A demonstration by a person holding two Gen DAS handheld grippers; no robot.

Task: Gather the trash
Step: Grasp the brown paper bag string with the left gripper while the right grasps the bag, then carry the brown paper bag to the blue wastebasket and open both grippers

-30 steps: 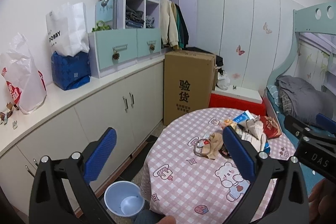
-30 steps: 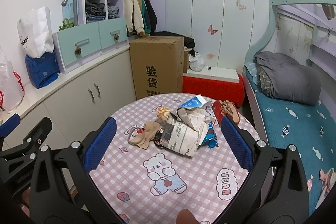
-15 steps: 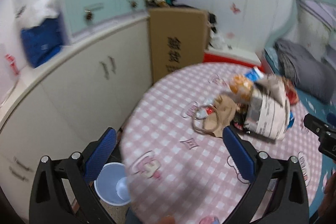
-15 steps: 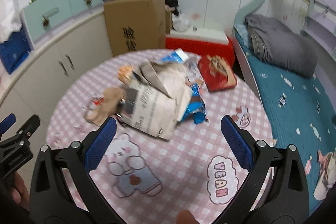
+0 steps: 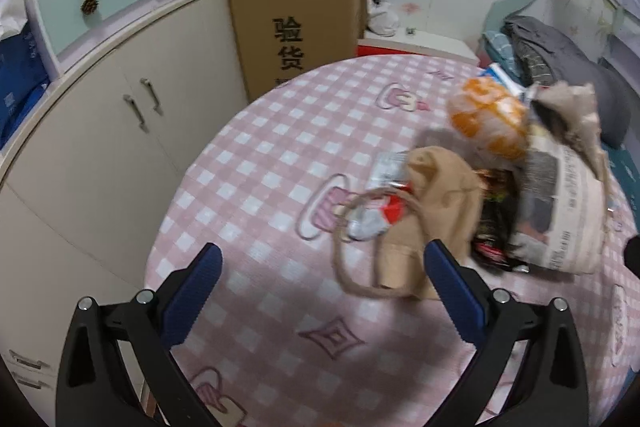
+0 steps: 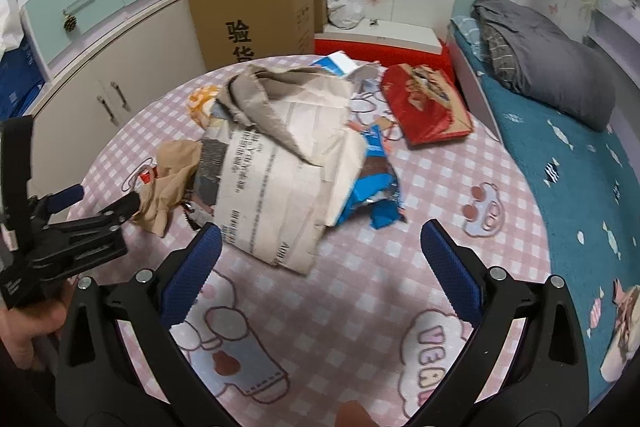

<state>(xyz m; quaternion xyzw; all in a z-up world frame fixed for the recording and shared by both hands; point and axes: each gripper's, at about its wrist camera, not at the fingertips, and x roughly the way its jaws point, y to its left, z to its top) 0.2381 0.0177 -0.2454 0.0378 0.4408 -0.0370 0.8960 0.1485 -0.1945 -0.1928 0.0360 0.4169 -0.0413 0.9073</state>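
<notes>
The left black two-finger gripper with blue ribbed pads (image 5: 322, 273) has its jaws spread wide, nothing between them, both fingers reaching forward and slightly down. In the right wrist view that same tool appears from the side at the left edge, its tips pointing right, and a bare hand (image 6: 30, 323) wraps its handle from below; the hand is cut off by the frame, so the grip itself is hard to make out. The right black two-finger gripper with blue ribbed pads (image 6: 320, 249) is likewise spread wide and empty, angled forward and down, level with its partner.
</notes>
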